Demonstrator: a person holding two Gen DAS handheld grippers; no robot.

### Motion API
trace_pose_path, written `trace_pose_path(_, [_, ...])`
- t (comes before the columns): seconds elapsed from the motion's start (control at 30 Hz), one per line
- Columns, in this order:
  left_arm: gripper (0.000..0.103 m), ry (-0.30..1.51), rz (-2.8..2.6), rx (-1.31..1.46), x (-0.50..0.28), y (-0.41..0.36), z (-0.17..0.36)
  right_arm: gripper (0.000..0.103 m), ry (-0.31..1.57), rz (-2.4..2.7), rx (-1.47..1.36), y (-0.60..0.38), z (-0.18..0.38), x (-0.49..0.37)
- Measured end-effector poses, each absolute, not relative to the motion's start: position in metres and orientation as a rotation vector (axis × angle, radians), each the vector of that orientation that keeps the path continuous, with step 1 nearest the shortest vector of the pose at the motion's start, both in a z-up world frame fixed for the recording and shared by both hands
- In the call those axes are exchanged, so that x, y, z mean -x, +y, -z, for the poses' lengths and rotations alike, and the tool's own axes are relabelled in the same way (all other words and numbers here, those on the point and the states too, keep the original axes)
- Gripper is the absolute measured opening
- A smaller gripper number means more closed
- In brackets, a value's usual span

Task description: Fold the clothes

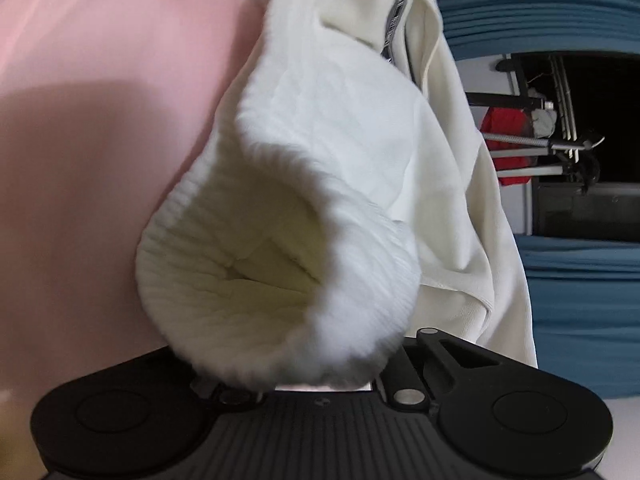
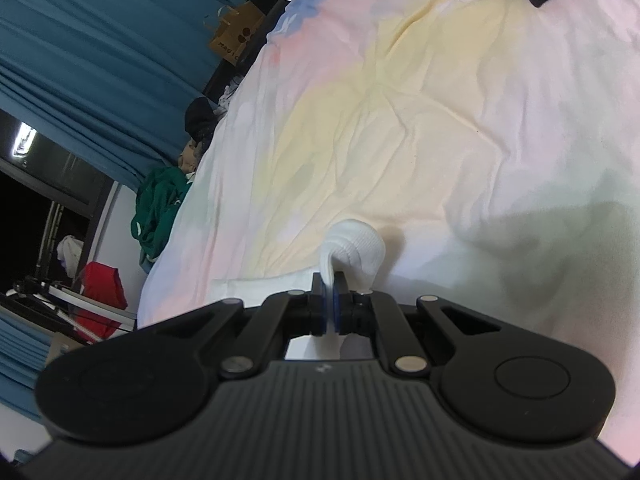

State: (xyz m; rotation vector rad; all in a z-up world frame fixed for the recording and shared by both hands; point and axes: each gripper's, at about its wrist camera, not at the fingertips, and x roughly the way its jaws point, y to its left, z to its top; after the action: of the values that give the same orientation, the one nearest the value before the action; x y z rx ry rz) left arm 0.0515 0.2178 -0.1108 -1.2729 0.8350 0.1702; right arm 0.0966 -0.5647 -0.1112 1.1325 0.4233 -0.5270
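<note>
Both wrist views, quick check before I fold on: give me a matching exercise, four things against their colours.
Things:
1. ribbed cuff
2. curtain
3. paper bag
4. bundled clothes beside the bed

Colours:
A. green
B. white
C. brown
D. blue

Pairs: 1-B, 2-D, 3-C, 4-A

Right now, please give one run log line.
left tool: shut on white ribbed cuff | right tool: shut on white knit fabric | pastel bedsheet: underneath
</note>
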Motion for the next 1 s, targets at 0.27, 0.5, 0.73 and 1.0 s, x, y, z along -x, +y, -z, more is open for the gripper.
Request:
trace_pose_path(0.27, [0.005, 0.824, -0.224, 1.013, -0.037, 0.26, 0.02, 0.006, 0.424, 0.56, -1.122, -0.567, 0.111, -0.09])
trace_pose_path(0.5, [0.005, 0.792, -0.29, 1.003, 0.007, 0.312, -0.03, 0.006, 0.363, 0.634, -1.009, -0.559, 0.088, -0.074])
trace_pose_path(0.73, [0.005, 0.831, -0.287, 1.031, 0.054, 0.357, -0.005, 0.006, 0.294, 0.795, -0.88, -0.548, 0.063, -0.036])
trace_pose_path(1.0, [0.007, 0.926, -0.323, 0.928, 0.061, 0.36, 0.042, 0.006, 0.559, 0.93, -0.964, -0.57, 0.099, -0.013])
